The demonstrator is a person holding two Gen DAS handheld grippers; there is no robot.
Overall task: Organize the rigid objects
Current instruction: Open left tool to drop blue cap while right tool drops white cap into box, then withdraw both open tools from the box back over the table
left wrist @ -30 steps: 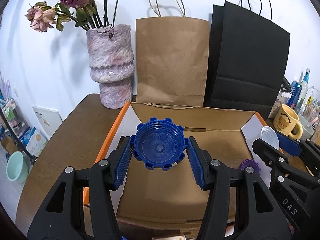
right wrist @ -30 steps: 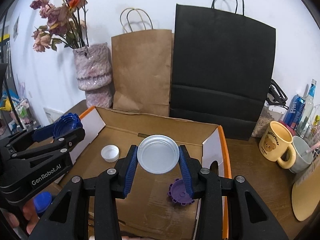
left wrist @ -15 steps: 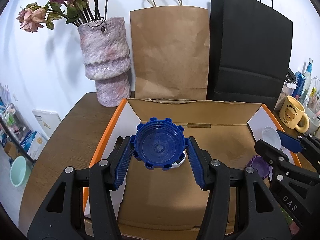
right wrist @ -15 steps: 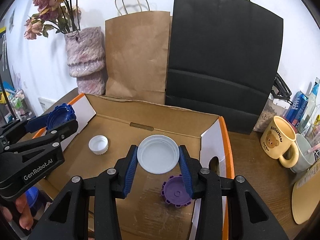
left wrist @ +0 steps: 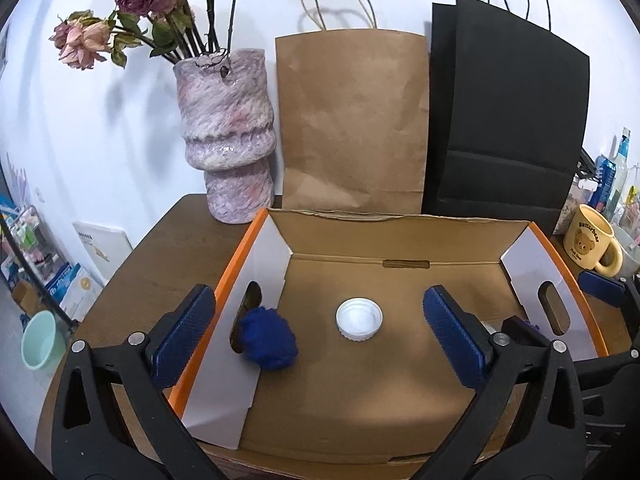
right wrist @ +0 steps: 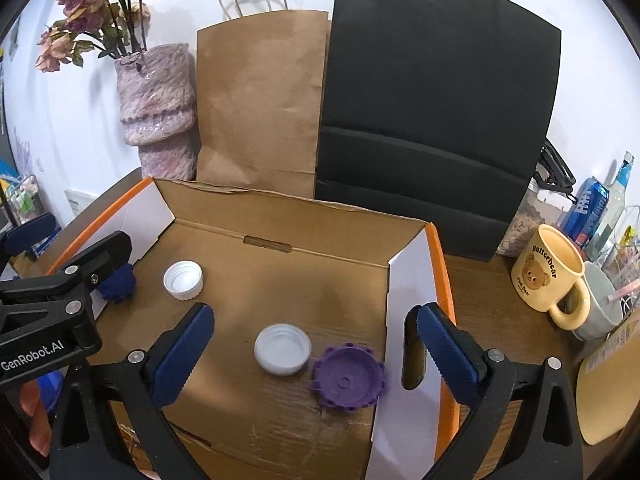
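2 paper bags [left wrist: 352, 120] stand behind box [left wrist: 400, 220] on table [left wrist: 160, 264].

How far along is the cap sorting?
Done: four caps sit in the cardboard box: blue cap, small white cap, larger white cap, purple cap. In hand: nothing; left claw and right claw just opened. Left: no loose caps visible.

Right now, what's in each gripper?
Left gripper: just opened, empty; blue cap blurred below.
Right gripper: just opened, empty; white lid in the box.
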